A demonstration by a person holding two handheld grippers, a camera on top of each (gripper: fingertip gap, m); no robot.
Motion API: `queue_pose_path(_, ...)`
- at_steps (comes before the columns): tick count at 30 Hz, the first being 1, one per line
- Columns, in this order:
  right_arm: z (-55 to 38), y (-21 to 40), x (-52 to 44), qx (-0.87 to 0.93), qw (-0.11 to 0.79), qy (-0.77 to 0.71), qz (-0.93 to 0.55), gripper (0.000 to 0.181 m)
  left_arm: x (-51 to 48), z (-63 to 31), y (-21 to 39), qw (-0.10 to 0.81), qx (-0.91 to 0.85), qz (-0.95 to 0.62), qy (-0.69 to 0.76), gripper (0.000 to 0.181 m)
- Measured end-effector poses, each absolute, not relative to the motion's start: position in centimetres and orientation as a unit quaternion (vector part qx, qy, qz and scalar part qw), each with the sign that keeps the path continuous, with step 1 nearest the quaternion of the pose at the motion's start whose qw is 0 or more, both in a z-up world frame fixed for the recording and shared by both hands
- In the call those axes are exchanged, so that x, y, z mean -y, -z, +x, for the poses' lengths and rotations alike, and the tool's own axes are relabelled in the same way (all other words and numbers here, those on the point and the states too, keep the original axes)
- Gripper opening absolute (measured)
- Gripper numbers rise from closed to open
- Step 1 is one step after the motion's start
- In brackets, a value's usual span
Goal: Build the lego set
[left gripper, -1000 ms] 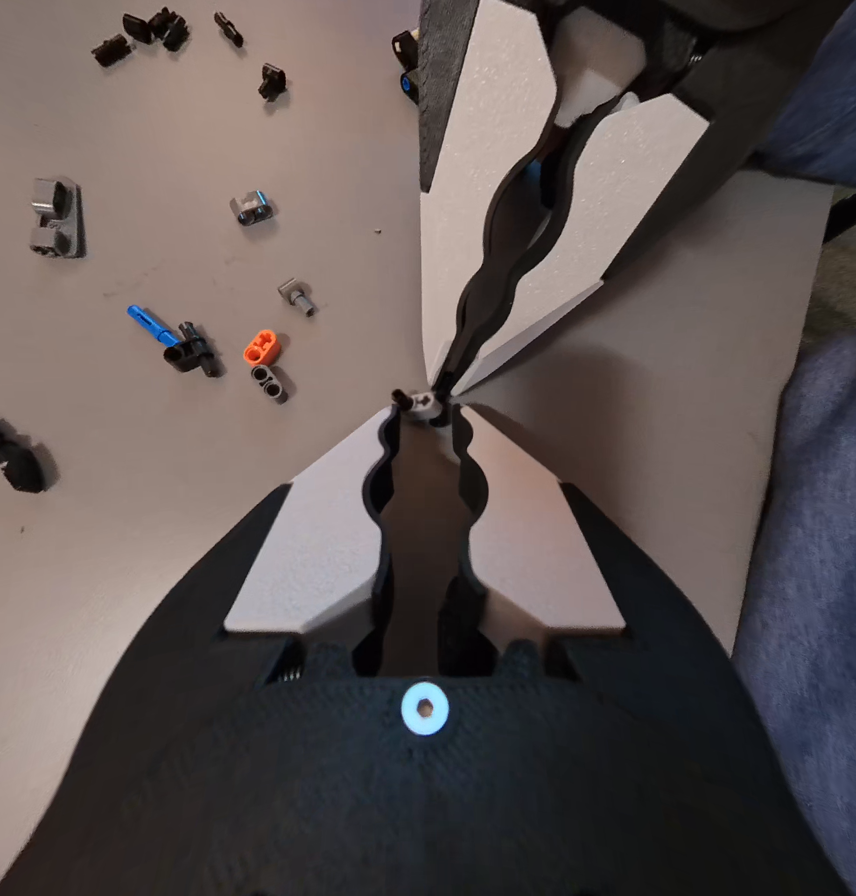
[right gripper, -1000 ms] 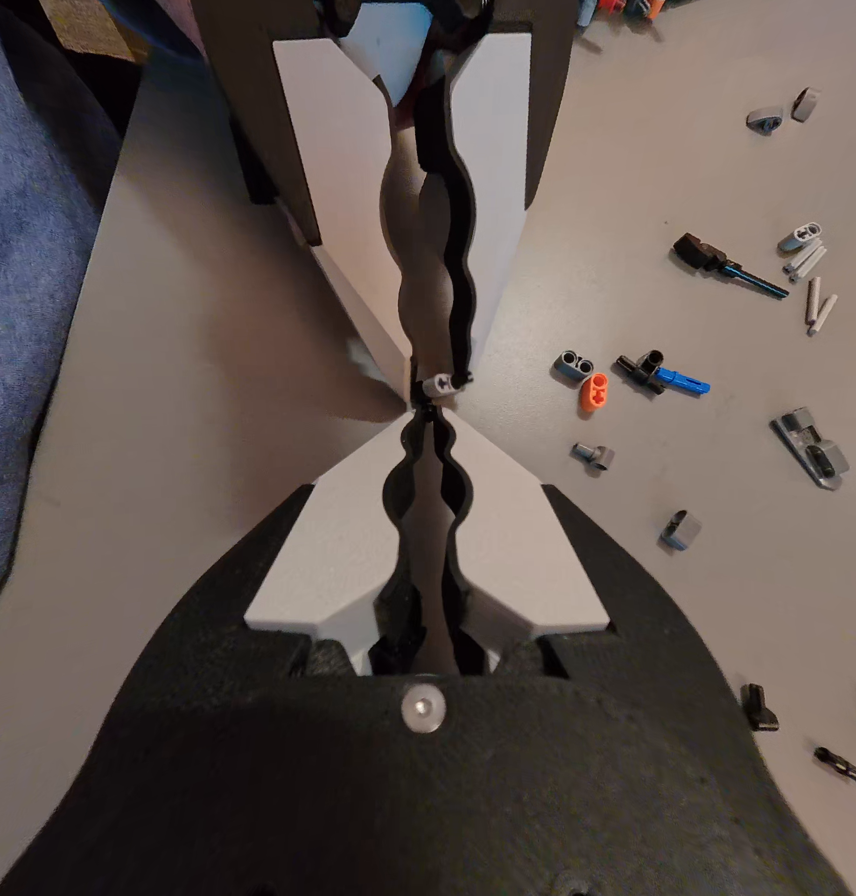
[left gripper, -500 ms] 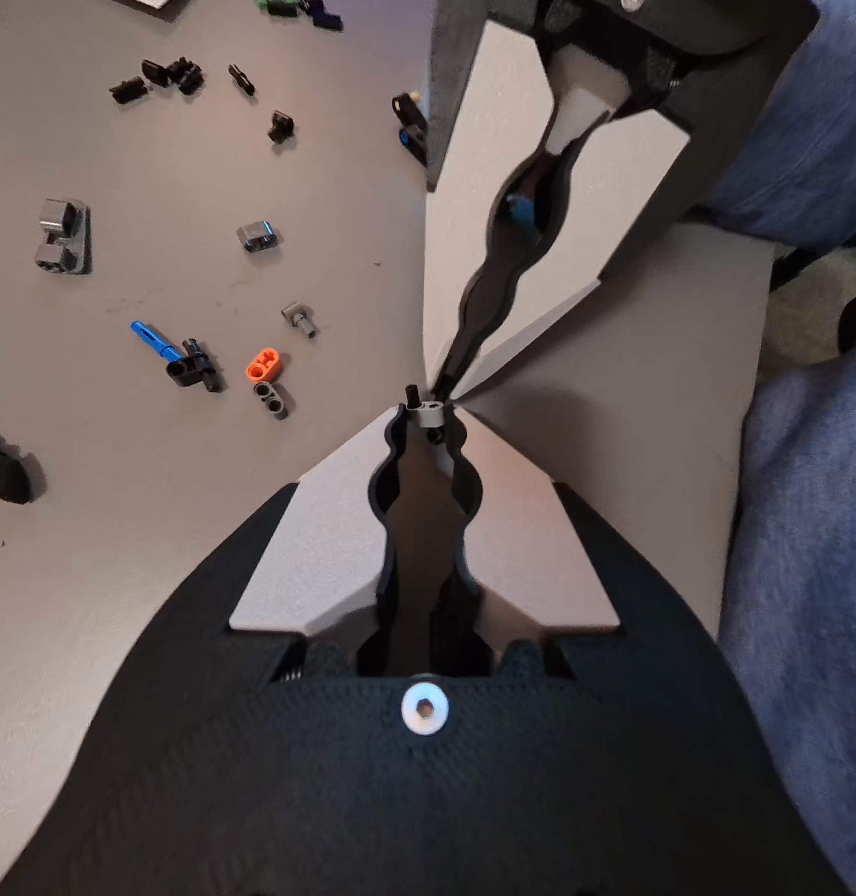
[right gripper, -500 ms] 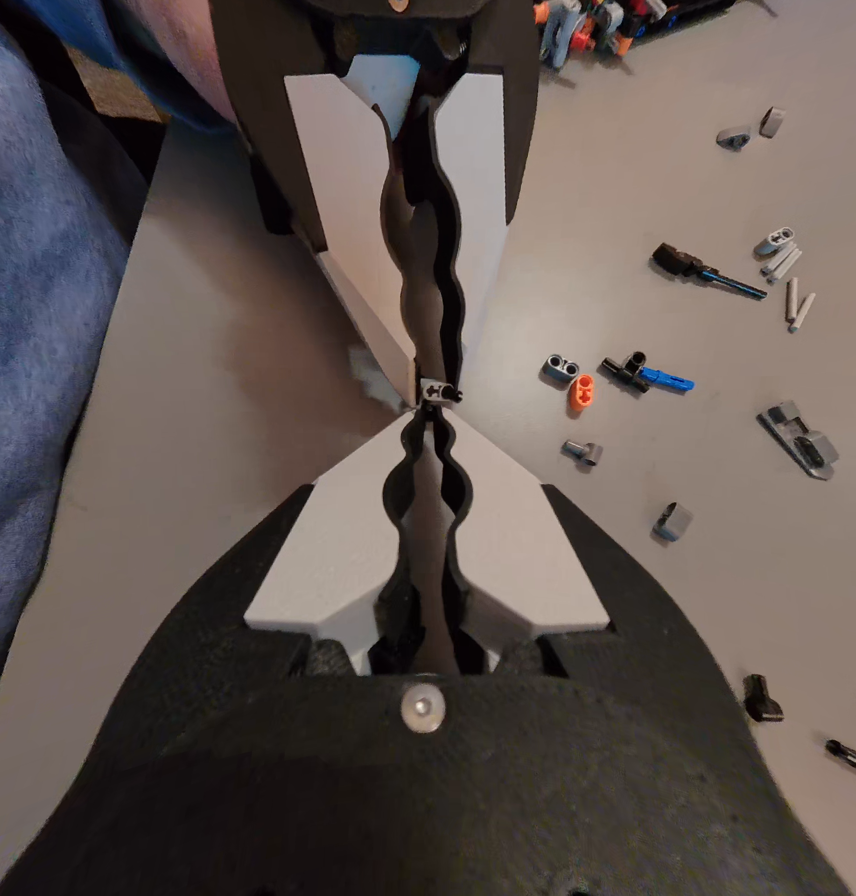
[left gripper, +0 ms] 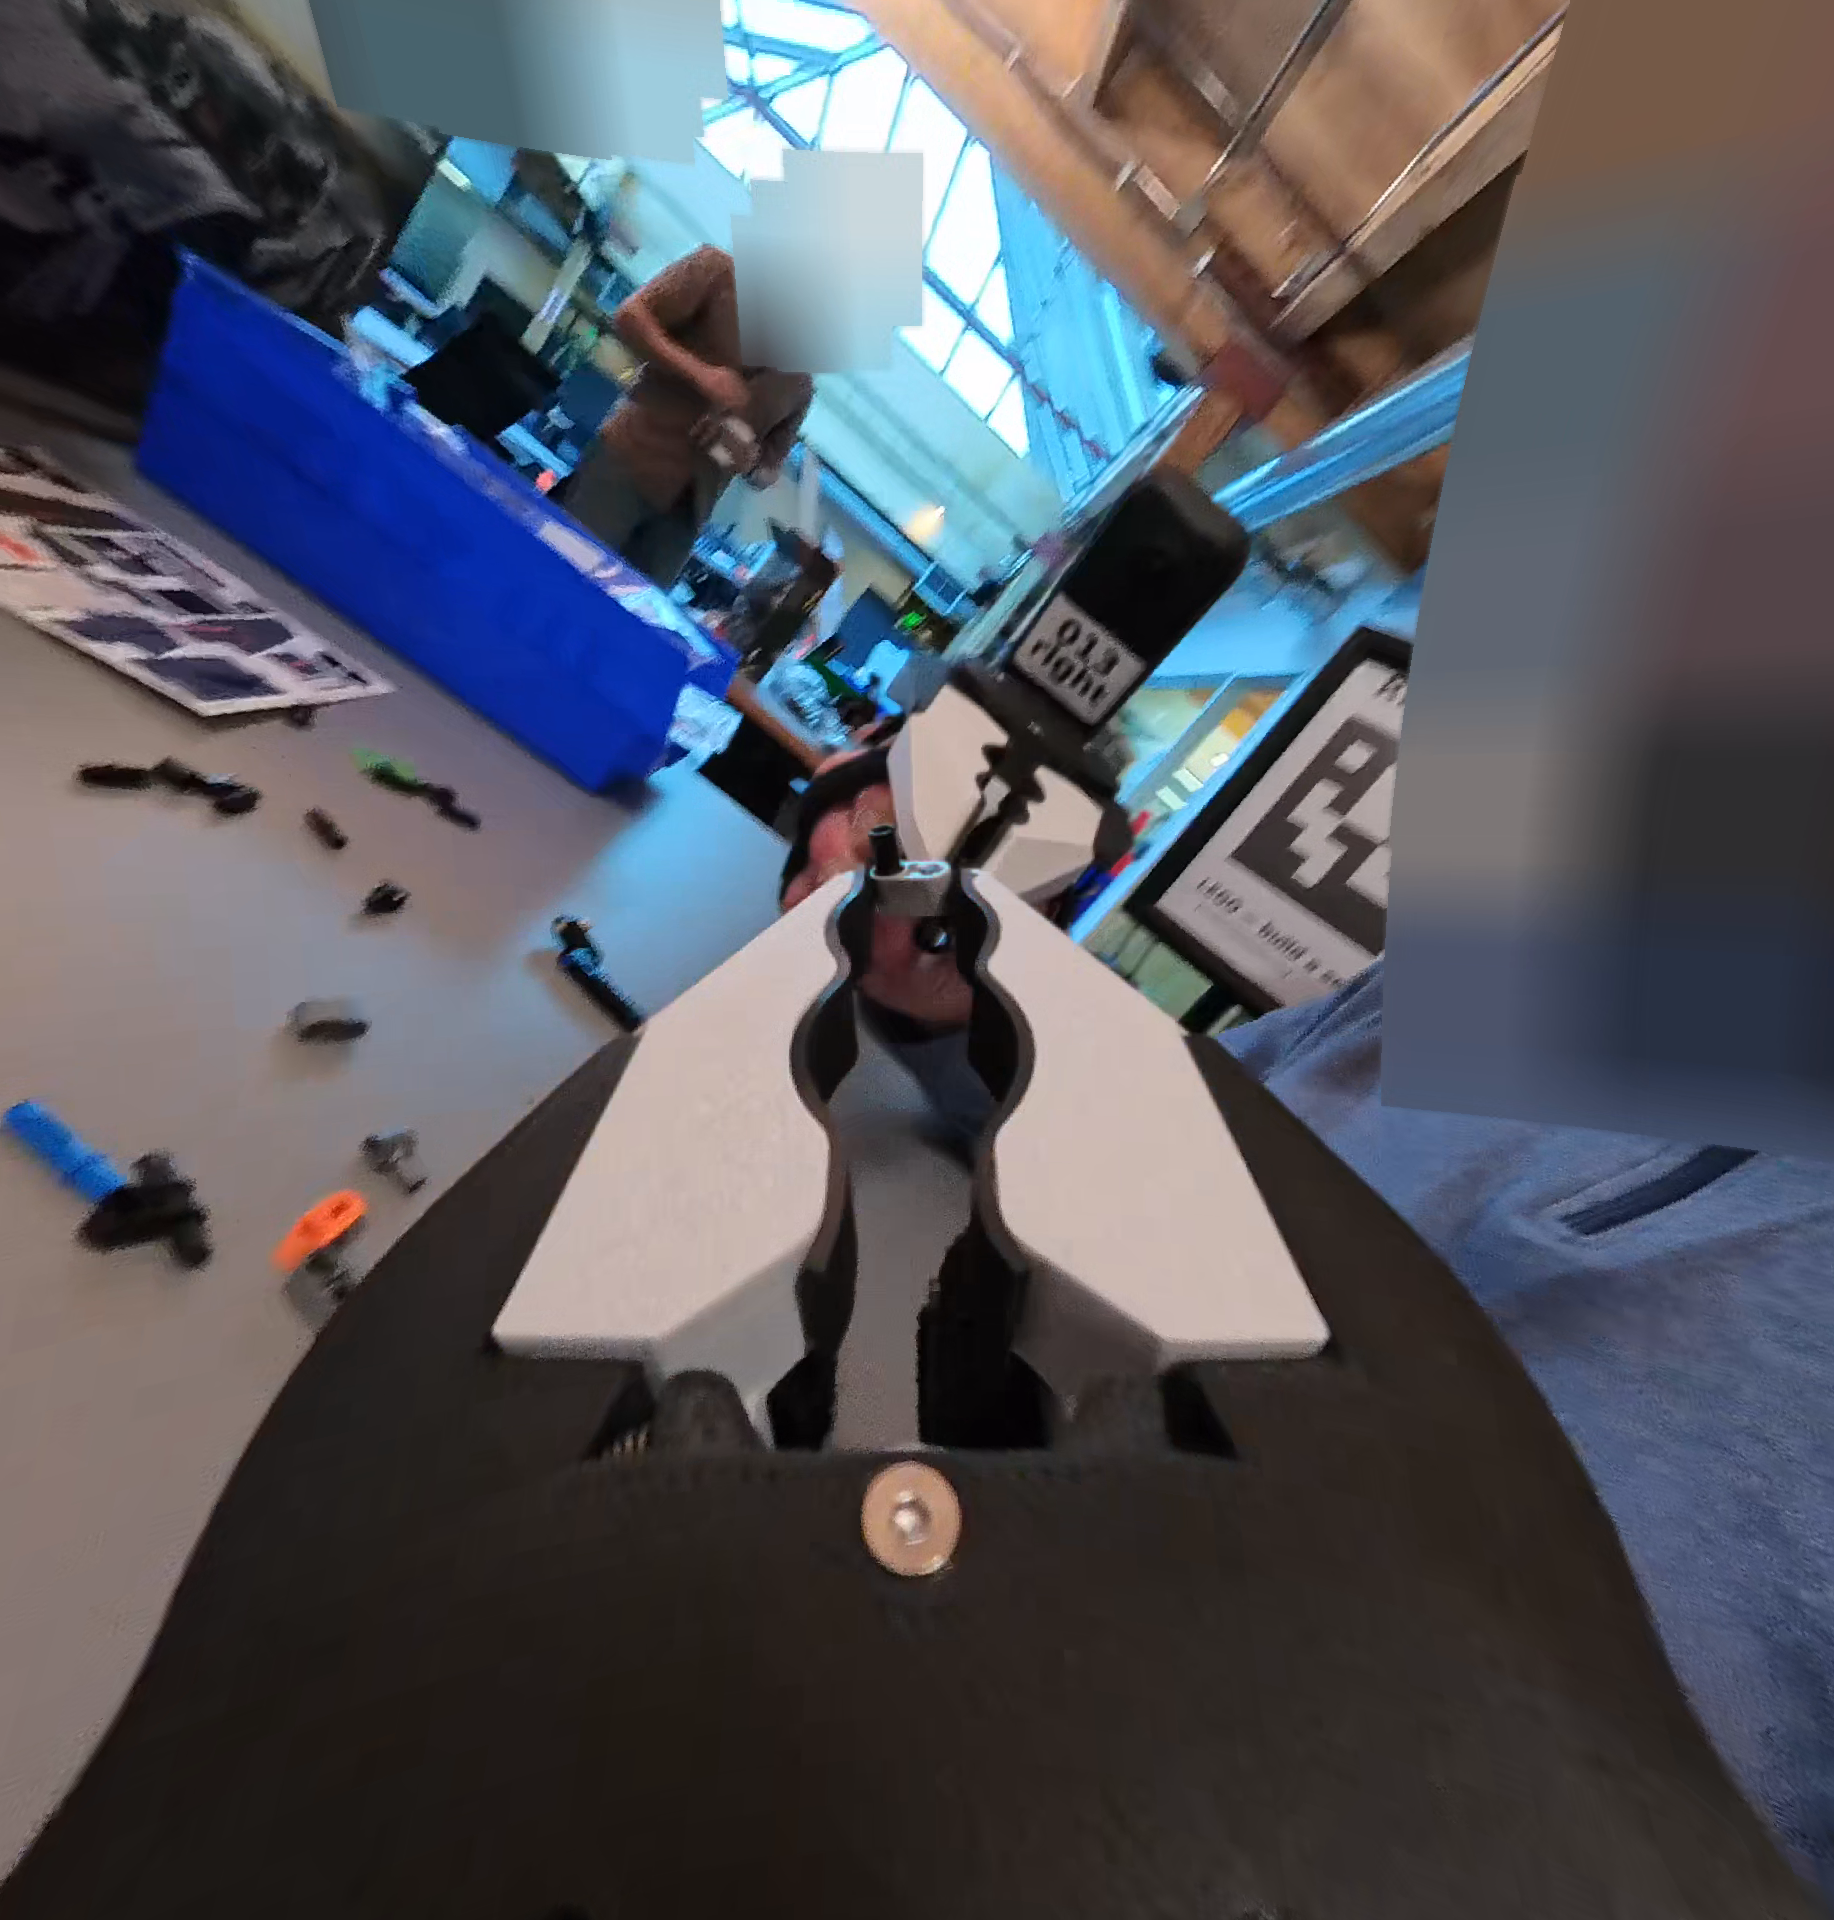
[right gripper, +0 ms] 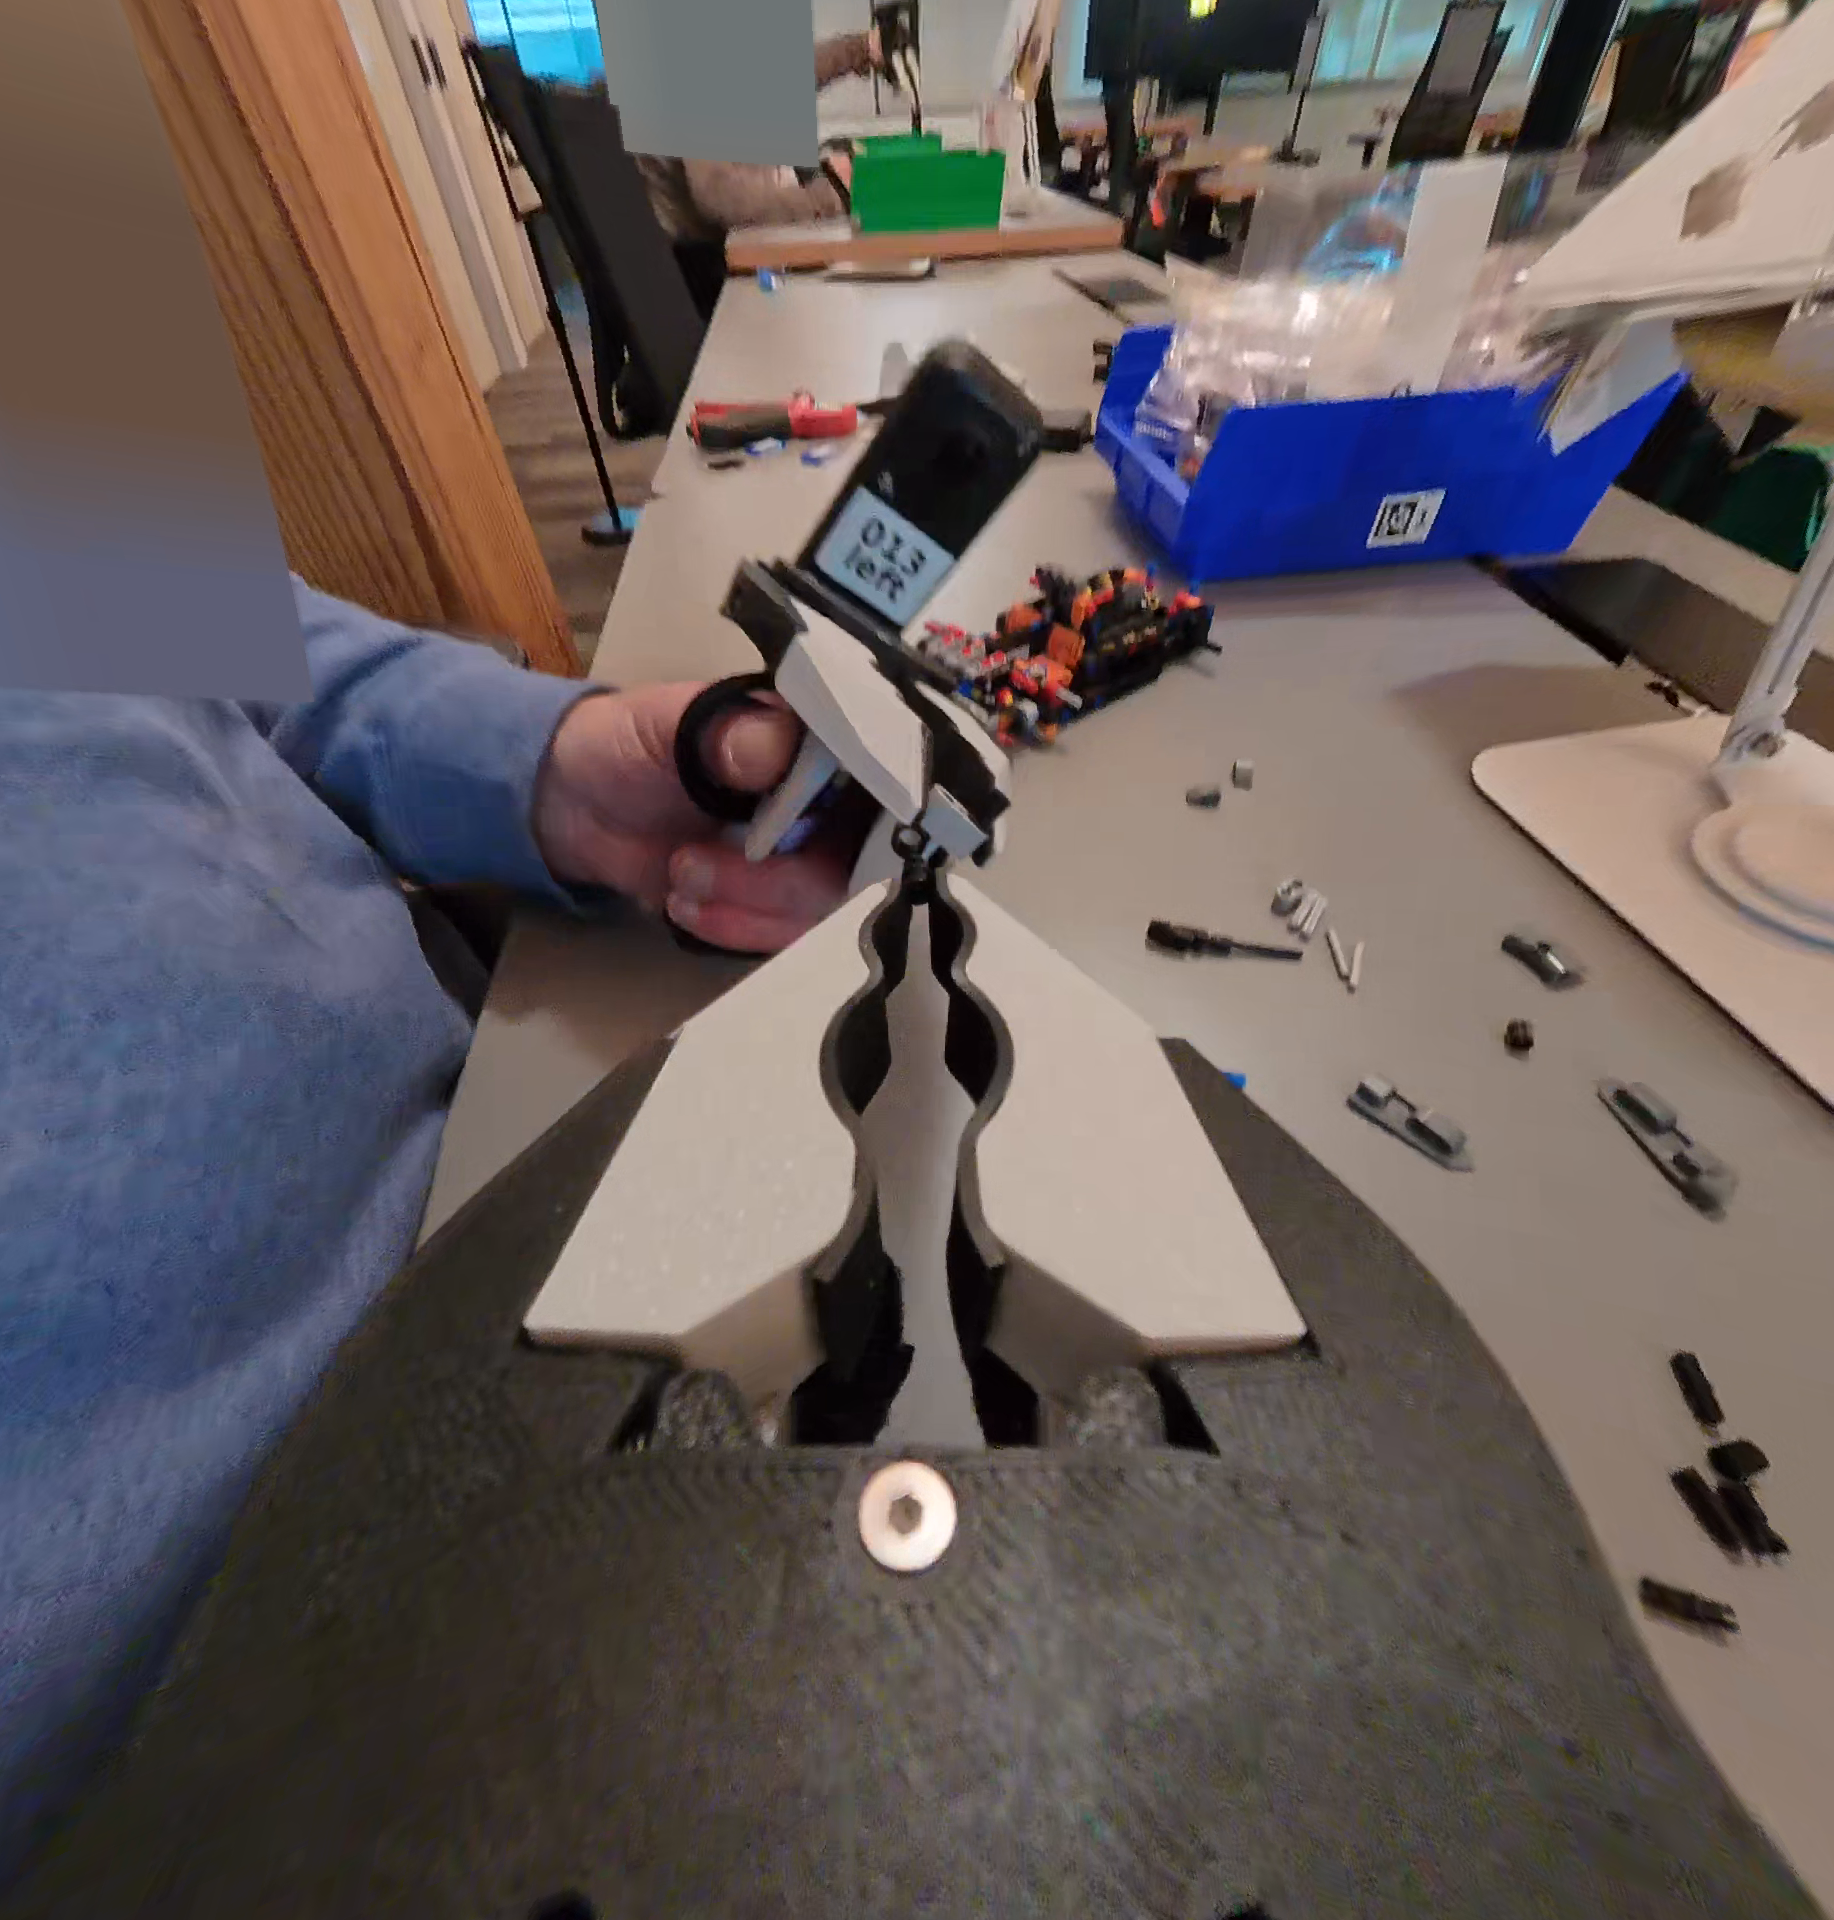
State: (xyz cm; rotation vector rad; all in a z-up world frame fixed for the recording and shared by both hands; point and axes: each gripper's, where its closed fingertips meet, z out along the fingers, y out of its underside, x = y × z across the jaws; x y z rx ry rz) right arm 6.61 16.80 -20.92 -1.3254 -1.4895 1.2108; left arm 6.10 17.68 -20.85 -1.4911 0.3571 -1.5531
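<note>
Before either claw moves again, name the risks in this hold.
1. The left claw pinches the small grey connector only at its very tips, lifted clear of the table; a slip would likely drop it.
2. The right claw holds a black pin just as narrowly; pushing off-axis could pop it loose.
3. A dropped piece may vanish among the scattered black parts.

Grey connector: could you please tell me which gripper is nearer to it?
Left. The left gripper is shut on the connector itself. The right gripper faces it tip to tip, seemingly shut on a black pin at the connector.
</note>
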Motion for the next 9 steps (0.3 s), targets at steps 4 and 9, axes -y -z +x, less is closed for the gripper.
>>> queue_pose_path(4,6.0,20.0,-17.0,0.578,0.417,-0.471,-0.520,0.001,-18.0,6.2,19.8,0.453,-0.129,-0.571,0.672,0.013)
queue_pose_path(9,5.8,19.6,-17.6,0.564,0.428,-0.471,-0.526,0.001,-18.6,5.6,19.4,0.447,-0.096,-0.540,0.707,0.012)
